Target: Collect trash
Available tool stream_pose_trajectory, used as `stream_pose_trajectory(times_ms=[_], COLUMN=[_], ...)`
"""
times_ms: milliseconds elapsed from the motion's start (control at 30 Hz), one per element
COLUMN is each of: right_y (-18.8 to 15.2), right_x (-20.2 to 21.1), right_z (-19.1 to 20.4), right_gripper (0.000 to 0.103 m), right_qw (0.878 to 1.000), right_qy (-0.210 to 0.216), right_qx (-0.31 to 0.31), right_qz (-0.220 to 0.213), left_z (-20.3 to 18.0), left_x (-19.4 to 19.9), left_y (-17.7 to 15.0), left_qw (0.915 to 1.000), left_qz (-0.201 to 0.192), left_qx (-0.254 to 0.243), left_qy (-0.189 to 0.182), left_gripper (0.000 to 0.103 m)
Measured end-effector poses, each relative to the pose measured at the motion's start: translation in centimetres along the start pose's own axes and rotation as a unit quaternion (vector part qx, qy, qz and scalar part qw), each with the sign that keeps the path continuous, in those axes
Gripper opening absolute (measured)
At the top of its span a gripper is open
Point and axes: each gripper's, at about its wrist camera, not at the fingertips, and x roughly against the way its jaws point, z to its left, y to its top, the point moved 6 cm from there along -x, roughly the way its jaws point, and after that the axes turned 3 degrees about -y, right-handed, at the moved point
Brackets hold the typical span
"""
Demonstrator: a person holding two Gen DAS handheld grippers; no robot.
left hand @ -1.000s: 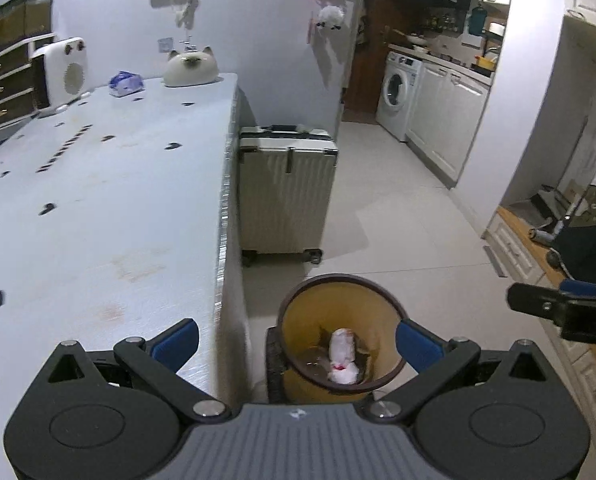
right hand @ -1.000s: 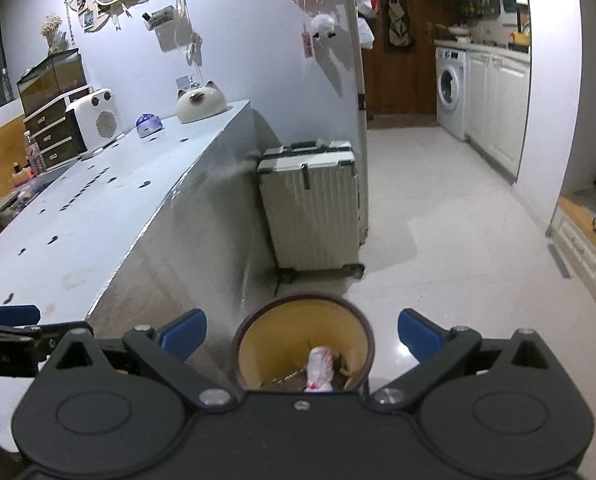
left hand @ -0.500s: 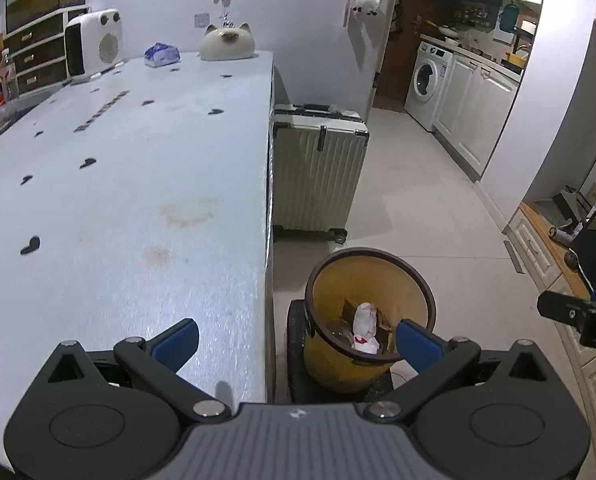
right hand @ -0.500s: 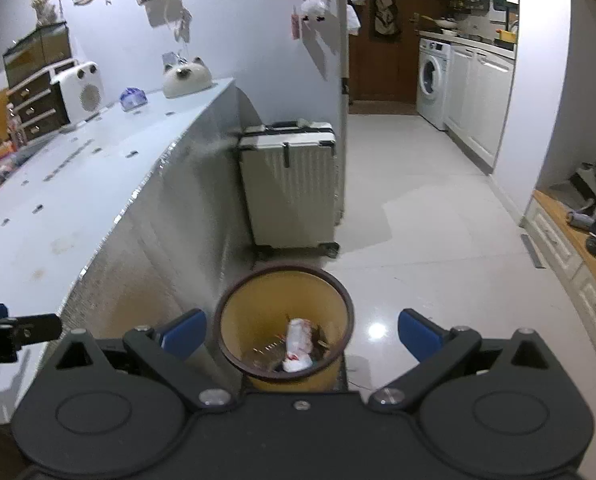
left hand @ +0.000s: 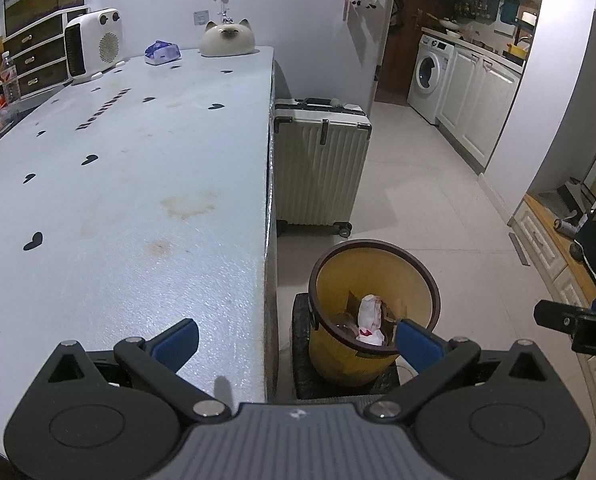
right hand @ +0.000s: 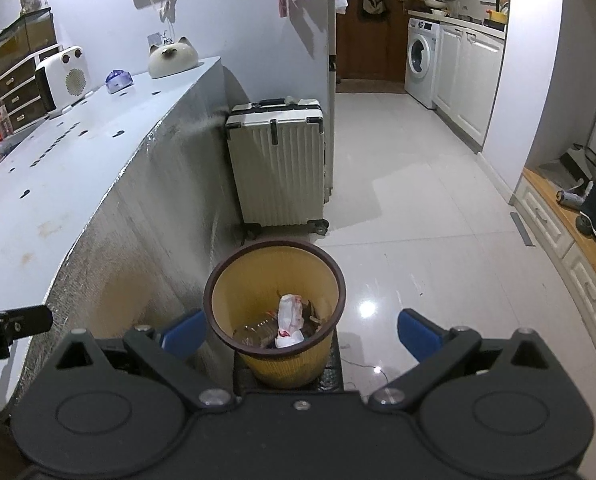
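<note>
A yellow trash bin (left hand: 334,280) with a dark rim stands on a black base on the floor beside the table; it also shows in the right wrist view (right hand: 233,288). Inside lie a white and red crumpled wrapper (left hand: 370,312) (right hand: 289,312), a clear plastic bottle (right hand: 257,330) and brown scraps. My left gripper (left hand: 298,340) is open and empty, above the table's near right edge and the bin. My right gripper (right hand: 302,330) is open and empty, above and in front of the bin. Part of the right gripper (left hand: 578,322) shows at the left wrist view's right edge.
A long pale table (left hand: 117,184) carries a white heater (left hand: 93,44), a blue tissue pack (left hand: 161,52) and a cat-shaped object (left hand: 227,38) at its far end. A white suitcase (left hand: 318,164) stands behind the bin. A washing machine (left hand: 432,68) and cabinets line the far right.
Both grippers have pulled back and risen from the bin, so it now sits farther ahead. Both stay open and empty.
</note>
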Motion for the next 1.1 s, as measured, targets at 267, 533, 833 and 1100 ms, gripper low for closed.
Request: stream_pose_trajectory(times_ms=[267,533,833,1100], right_y=[0.2,0.3,0.38,0.37], right_x=[-0.19,-0.05,-0.13,-0.12], right_z=[0.17,0.27,0.26,0.31], right_gripper=[0.102,0.102,0.102,0.102], right_qw=[1.0,1.0,1.0,1.0], right_qy=[0.002,0.003,0.004,0.003], right_qx=[0.002,0.007,0.008,0.008], right_qz=[0.001,-0.001,-0.001,0.0], left_z=[0.03,0.05,0.11,0.08], left_x=[-0.09,-0.23,-0.42,-0.43], left_y=[0.09,0.22,0.27,0.23], left_qw=[1.0,1.0,1.0,1.0], left_qz=[-0.002,-0.002,-0.002,-0.002], left_qx=[-0.001,0.001,0.002,0.002], left_qy=[0.009,0.009,0.007,0.007], left_gripper=[0.103,0.103,0.103,0.103])
